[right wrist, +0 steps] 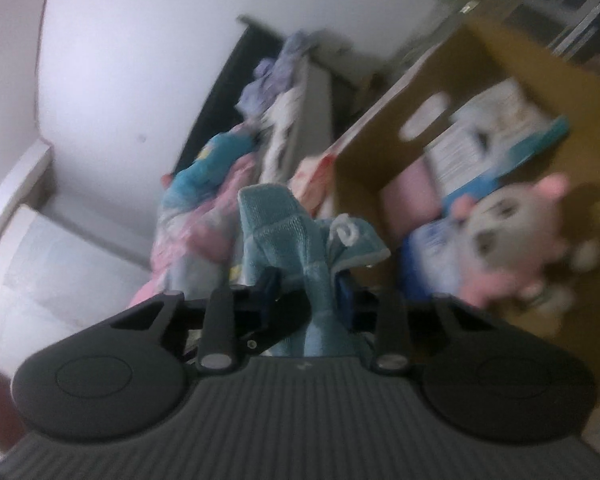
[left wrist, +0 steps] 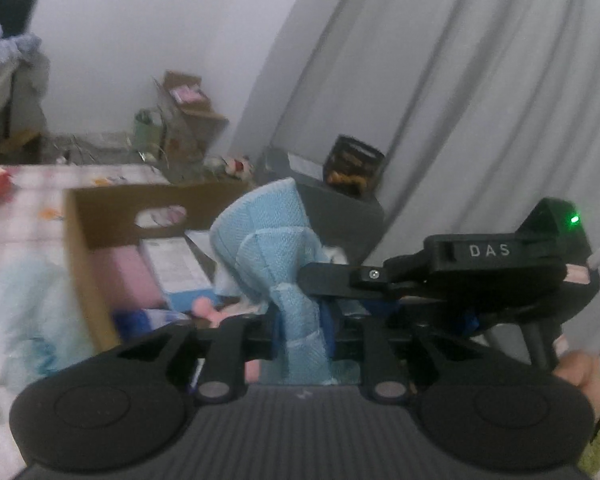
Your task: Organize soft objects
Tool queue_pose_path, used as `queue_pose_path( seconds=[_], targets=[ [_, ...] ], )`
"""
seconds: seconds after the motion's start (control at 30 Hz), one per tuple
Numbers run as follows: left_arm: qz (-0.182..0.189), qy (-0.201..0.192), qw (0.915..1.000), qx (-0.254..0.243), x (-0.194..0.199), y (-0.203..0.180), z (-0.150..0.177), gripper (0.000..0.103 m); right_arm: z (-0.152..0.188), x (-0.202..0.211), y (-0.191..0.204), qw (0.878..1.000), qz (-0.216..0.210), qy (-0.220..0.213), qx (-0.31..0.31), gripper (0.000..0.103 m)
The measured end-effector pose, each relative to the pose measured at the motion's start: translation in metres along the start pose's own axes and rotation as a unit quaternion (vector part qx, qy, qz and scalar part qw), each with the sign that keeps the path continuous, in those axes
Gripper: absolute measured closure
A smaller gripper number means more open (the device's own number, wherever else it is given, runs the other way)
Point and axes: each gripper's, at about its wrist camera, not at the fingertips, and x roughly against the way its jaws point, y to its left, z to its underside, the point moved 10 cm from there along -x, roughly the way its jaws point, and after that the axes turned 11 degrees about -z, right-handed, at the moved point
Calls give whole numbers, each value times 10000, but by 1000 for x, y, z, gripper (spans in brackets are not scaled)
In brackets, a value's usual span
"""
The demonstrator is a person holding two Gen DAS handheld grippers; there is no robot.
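Both grippers, left and right, had their fingers pinched tight on the blue cloth. Past the fingers, a cardboard box held a plush toy and packets.

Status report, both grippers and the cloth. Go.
Left gripper and right gripper both shut on blue cloth. Cardboard box beside it, plush toy inside. Path open.

1. The fingertips of the left tongs are covered by the blue cloth, so the grip itself cannot be seen.
2. The plush toy in the cardboard box is smeared by motion blur.
3. The box's near wall is cut off behind the tongs' body in the left view.
4. The bedding pile is too blurred for single items to be told apart.
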Motion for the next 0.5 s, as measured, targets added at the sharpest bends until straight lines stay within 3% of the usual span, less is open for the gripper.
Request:
queue_pose_path(
  seconds=[0.07,0.3,0.4,0.5],
  targets=[
    [40,105,9999,27,-13,-3,2,74,-12,14,-12,9994,306,-103,156,88],
    [-80,313,9992,249,-28,6,7,69,-37,34,-47,9845,1467,-87,962,90],
    [-204,297,9989,313,-21,16,5,69,-45,27,-60,9643,2159,43,1535,90],
    [-349,205,9984,388,-7,29,0,69,-53,18,-75,9348,2871,299,2070,90]
  ],
)
